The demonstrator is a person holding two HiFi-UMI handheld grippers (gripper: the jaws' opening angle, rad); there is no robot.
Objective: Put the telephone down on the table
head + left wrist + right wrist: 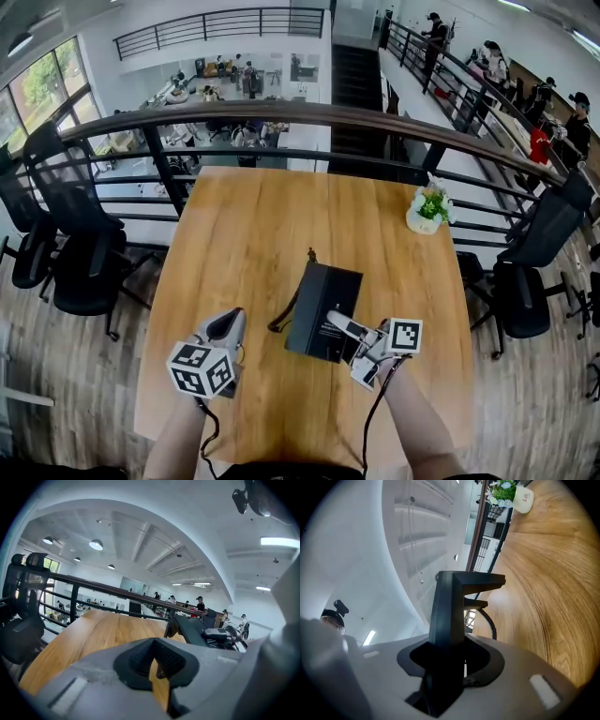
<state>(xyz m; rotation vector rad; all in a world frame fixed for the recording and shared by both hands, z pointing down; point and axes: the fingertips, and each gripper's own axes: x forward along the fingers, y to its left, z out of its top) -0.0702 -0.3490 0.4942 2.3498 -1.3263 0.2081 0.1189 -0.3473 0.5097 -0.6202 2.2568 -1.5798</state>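
Lowering slow: your right gripper (347, 330) fingers clamp the telephone (322, 305); seat it flat on table (244, 234) b4 release. Left gripper (228, 324) fingers closed, empty.

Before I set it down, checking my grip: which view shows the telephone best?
The head view: the telephone shows whole against the table, with the right tongs clamped on its near end. The right gripper view shows it only edge-on between the jaws. The left gripper view shows it partly, from the side.
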